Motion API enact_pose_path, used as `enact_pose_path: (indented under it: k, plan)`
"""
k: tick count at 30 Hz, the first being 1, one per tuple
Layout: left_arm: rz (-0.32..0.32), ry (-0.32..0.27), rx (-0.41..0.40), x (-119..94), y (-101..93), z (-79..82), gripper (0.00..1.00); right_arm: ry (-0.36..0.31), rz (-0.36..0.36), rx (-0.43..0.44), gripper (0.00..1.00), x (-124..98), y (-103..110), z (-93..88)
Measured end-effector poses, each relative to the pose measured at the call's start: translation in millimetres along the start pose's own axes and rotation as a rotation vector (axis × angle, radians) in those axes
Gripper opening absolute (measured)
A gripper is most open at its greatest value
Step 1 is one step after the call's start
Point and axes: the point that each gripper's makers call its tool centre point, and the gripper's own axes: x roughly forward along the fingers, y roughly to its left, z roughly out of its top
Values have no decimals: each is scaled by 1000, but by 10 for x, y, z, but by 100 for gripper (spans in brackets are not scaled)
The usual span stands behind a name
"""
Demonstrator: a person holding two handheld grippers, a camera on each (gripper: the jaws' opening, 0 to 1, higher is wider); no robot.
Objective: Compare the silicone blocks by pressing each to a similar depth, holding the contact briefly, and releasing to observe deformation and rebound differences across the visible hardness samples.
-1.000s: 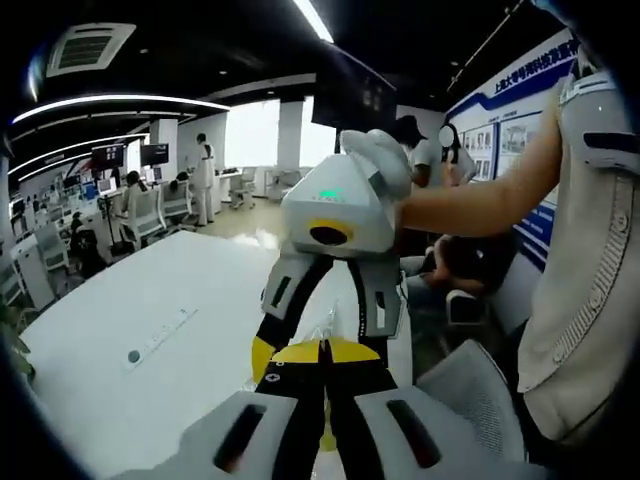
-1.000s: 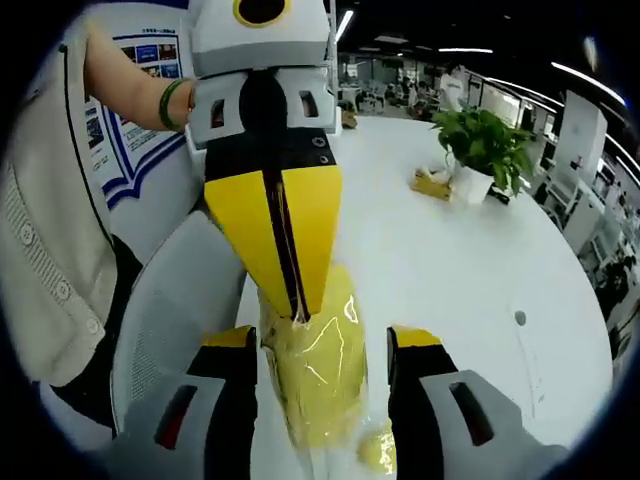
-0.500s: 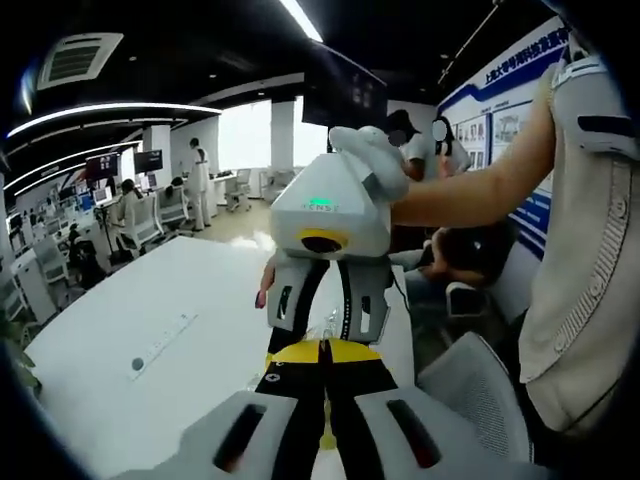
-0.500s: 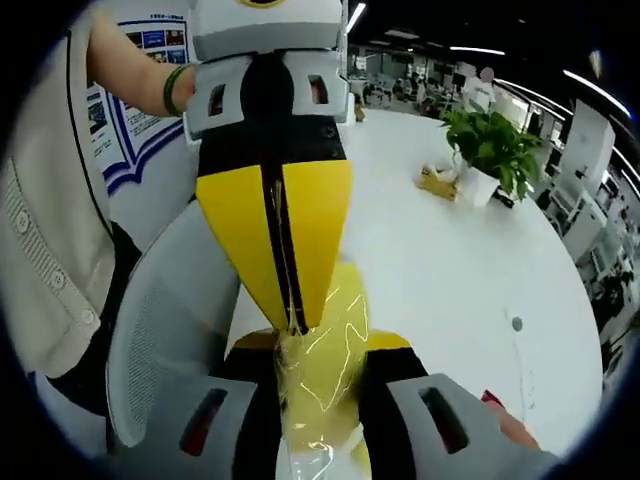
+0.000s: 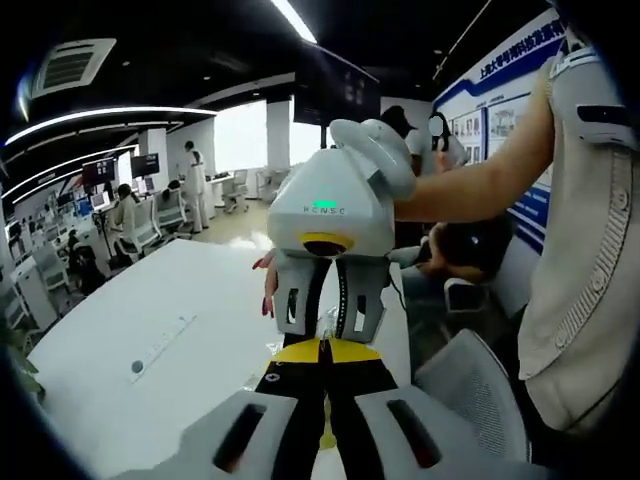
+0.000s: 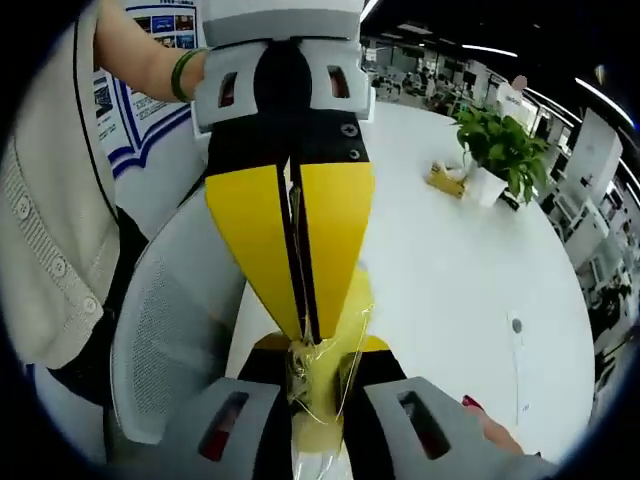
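The right gripper (image 6: 318, 375) is now squeezing the yellow silicone block (image 6: 318, 400), wrapped in clear film, far harder than a second ago. Then its jaws were standing well apart with the block fat between them; half a second ago they were touching it; now they are pinching it into a narrow strip down at 6 o'clock in the right gripper view.

The left gripper (image 6: 295, 250) is coming down from 12 o'clock, its yellow fingers together and nipping the film at the block's top, as they were before. In the left gripper view its own jaws are likewise shut (image 5: 322, 350), with the right gripper facing it at 12 o'clock.

The block is hanging in the air above the white table (image 6: 470, 260). I would say the press is nearly at depth, with the hold and release yet to come.
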Motion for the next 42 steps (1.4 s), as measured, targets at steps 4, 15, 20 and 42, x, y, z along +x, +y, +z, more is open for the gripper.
enact_pose_path:
  k: [4,15,20,42]
  plan:
    - [1,2,5,22,-99,28,0,4,-11,-30,5,-8,15,10]
    - [8,12,22,-8,-194,34,0,36,0,-47,4,-18,125,13]
    - [10,12,21,-28,-213,35,0,40,0,-55,4,-29,152,18]
    - [11,10,16,-76,-233,38,0,56,32,-18,7,-38,216,18]
